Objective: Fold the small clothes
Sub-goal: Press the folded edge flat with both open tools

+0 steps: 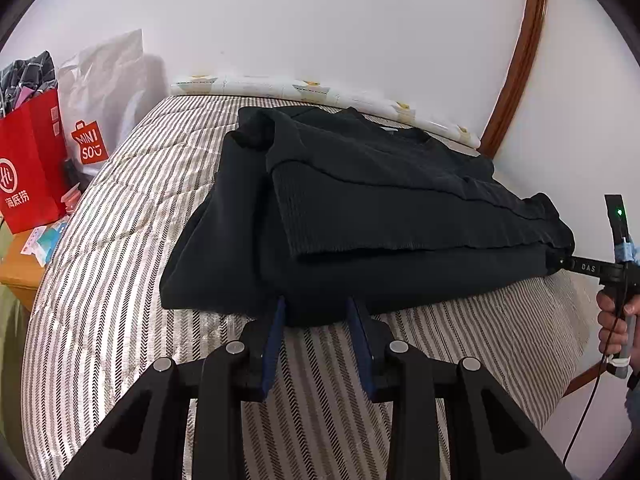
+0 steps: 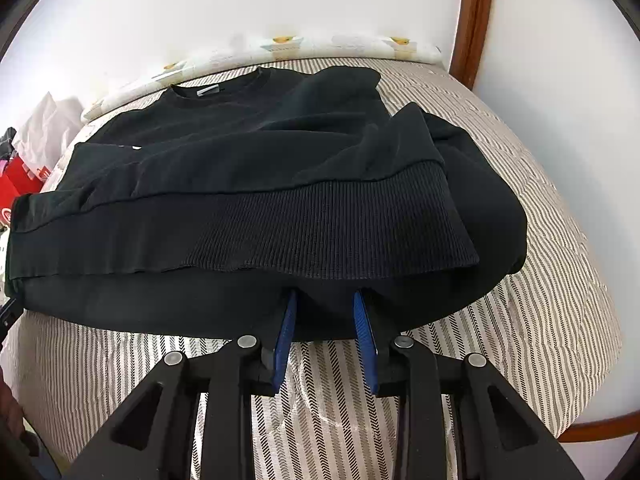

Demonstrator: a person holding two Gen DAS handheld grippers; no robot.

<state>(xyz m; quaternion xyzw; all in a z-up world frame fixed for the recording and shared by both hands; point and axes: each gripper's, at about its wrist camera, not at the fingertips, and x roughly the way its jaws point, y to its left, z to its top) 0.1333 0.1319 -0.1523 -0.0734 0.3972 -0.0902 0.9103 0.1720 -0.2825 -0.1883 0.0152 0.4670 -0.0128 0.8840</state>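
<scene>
A black sweatshirt [image 1: 360,208] lies partly folded on the striped bed, its ribbed hem turned up over the body; it also shows in the right wrist view [image 2: 256,184]. My left gripper [image 1: 318,306] is open, its blue fingertips pushed into the near edge of the cloth at one side. My right gripper [image 2: 326,300] is open too, fingertips tucked under the folded near edge. In the left wrist view the right gripper's body [image 1: 588,268] sticks out from the sweatshirt's right end, held by a hand.
The striped quilt [image 1: 120,264] covers the bed. A red paper bag [image 1: 28,176] and a white Miniso bag [image 1: 100,120] stand at the left on a wooden stand. A white wall and a brown wooden frame [image 1: 516,64] are behind.
</scene>
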